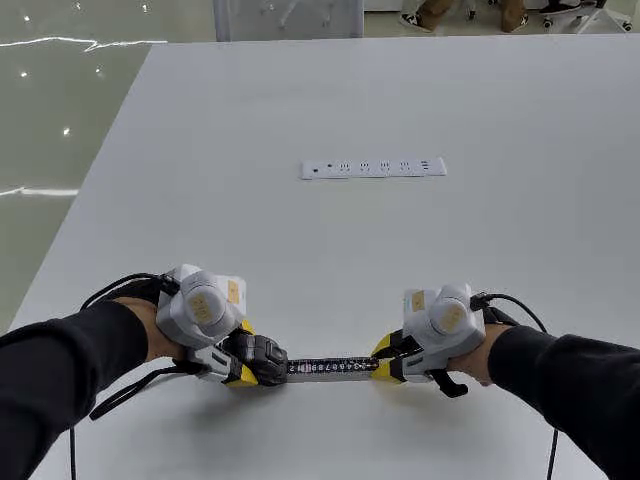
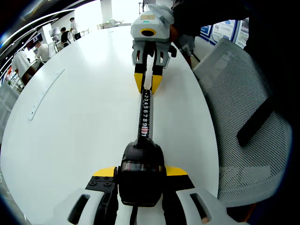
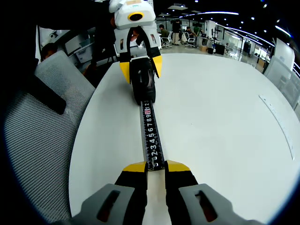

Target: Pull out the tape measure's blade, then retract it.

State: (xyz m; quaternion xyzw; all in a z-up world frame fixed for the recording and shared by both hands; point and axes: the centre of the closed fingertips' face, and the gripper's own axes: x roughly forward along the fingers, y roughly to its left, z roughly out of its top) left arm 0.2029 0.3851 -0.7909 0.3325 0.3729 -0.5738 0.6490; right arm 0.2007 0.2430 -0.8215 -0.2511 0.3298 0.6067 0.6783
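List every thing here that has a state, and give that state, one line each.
tape measure case: clamped in the left gripper.
blade: pulled partway out, stretched straight between the two grippers.
left gripper: shut on the tape measure case.
right gripper: shut on the blade's end.
power strip: lying flat, no plug seen in it.
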